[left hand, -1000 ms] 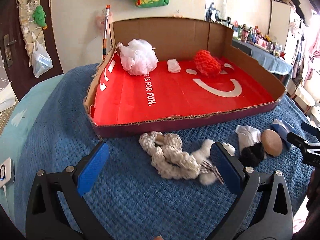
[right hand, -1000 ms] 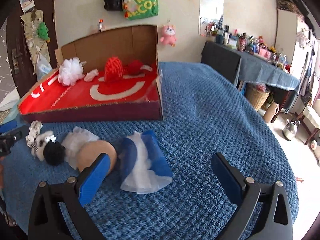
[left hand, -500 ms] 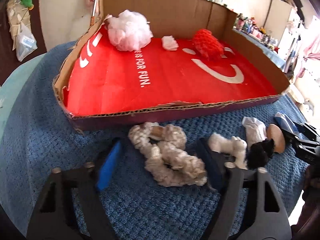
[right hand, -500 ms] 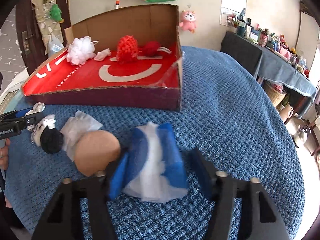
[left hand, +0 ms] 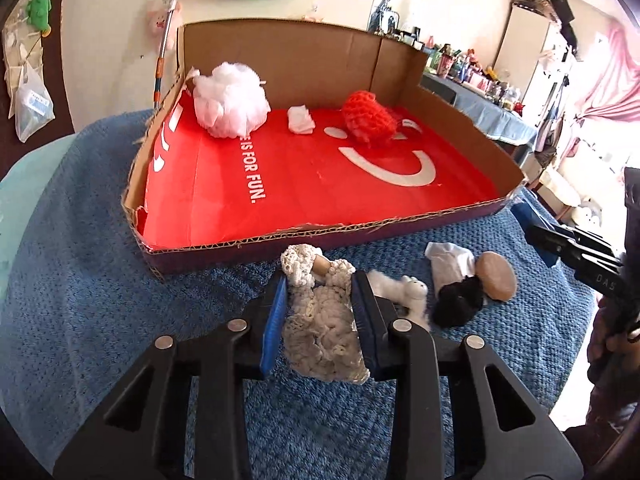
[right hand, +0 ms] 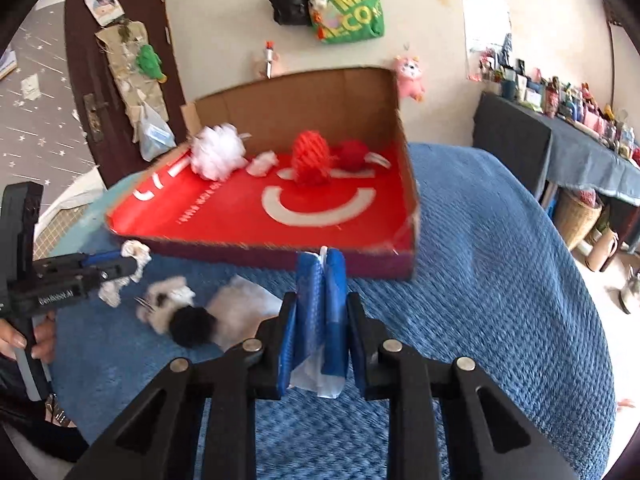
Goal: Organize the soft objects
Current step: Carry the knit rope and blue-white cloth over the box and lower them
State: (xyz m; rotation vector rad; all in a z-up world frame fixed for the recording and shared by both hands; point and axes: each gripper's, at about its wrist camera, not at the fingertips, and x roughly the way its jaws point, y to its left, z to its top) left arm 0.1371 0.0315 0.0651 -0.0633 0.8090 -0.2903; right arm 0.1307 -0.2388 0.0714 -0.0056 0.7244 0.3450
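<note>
My left gripper [left hand: 320, 300] is shut on a cream knitted rope bundle [left hand: 320, 328], held just above the blue blanket, in front of the red cardboard tray [left hand: 400, 228]. My right gripper [right hand: 320, 312] is shut on a blue and white soft pouch [right hand: 322, 312], lifted in front of the tray [right hand: 280, 250]. In the tray lie a white mesh puff [left hand: 230, 100], a small white pad [left hand: 300, 120] and a red knitted ball [left hand: 370, 122]. On the blanket lie a white fluffy toy [left hand: 404, 290], a black pompom [left hand: 458, 302], a white cloth [left hand: 448, 262] and a tan round sponge [left hand: 496, 276].
The blue blanket [right hand: 500, 280] covers a round surface that drops off at the right. A dark table with bottles [right hand: 560, 136] stands at the right. A door [right hand: 92, 92] and hanging bags [right hand: 344, 8] are on the far wall.
Both grippers have closed: the left on the rope bundle, the right on the blue and white pouch. The right gripper has lifted the pouch off the blanket.
</note>
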